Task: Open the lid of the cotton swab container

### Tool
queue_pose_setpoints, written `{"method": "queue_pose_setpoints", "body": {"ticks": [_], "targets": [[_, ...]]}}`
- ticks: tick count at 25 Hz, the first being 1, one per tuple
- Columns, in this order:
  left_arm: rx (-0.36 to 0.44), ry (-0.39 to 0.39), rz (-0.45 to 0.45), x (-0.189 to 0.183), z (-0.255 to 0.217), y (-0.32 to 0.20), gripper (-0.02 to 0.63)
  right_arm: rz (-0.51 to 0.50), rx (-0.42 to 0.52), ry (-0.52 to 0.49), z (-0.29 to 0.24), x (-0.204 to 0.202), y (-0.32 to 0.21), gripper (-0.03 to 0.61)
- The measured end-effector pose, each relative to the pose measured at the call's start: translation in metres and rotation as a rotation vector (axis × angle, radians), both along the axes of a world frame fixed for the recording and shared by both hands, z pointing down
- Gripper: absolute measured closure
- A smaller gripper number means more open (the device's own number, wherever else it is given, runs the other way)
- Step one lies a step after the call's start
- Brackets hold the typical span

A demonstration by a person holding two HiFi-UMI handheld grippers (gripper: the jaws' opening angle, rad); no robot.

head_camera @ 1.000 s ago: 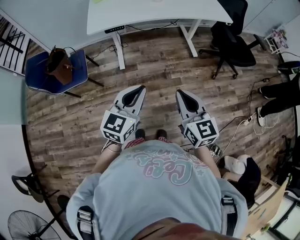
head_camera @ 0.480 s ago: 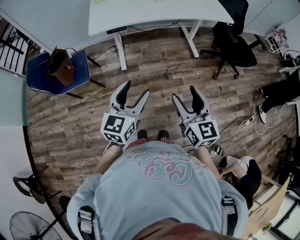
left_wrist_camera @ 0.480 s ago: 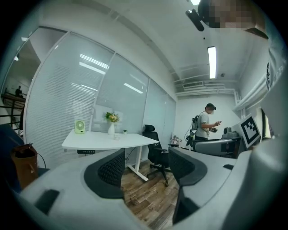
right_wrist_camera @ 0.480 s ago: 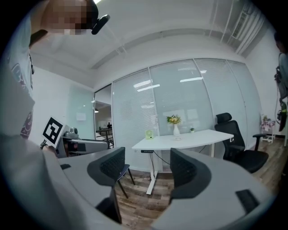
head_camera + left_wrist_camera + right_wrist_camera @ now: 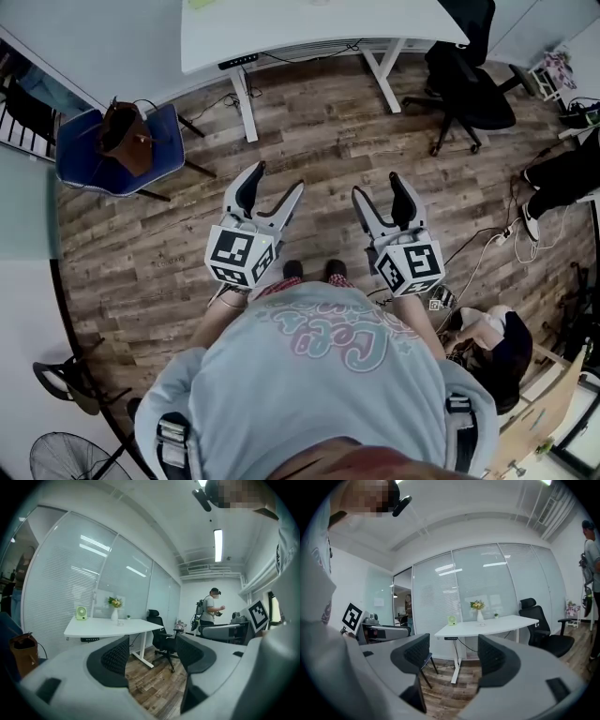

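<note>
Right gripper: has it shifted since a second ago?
No. In the head view the right gripper keeps its place below the desk leg. Only its jaws have just been opening, with nothing between them.

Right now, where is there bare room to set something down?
The wood-plank floor is bare between the white desk, the blue chair holding a brown bag, and the black office chair. The desk's near part is bare too. Cables crowd the floor at right.
</note>
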State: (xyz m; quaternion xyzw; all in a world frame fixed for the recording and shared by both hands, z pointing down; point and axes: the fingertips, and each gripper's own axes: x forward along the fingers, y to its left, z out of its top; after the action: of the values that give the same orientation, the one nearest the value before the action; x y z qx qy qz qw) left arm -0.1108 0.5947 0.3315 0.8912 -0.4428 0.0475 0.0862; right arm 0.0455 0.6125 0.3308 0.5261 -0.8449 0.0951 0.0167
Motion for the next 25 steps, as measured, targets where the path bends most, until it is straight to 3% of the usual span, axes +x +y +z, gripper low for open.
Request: {"method": "queue_pose_setpoints", "body": {"ticks": [13, 25], "targets": [[-0.006, -0.004, 0.063, -0.028, 0.012, -0.025, 0.327, 0.086, 0.001, 0.0, 0.008, -0.022, -0.014, 0.272], [0.0, -0.016, 0.047, -0.006, 0.02, -0.126, 0.328, 0.04, 0.018, -0.015, 0.013, -0.011, -0.123, 0.272]]}}
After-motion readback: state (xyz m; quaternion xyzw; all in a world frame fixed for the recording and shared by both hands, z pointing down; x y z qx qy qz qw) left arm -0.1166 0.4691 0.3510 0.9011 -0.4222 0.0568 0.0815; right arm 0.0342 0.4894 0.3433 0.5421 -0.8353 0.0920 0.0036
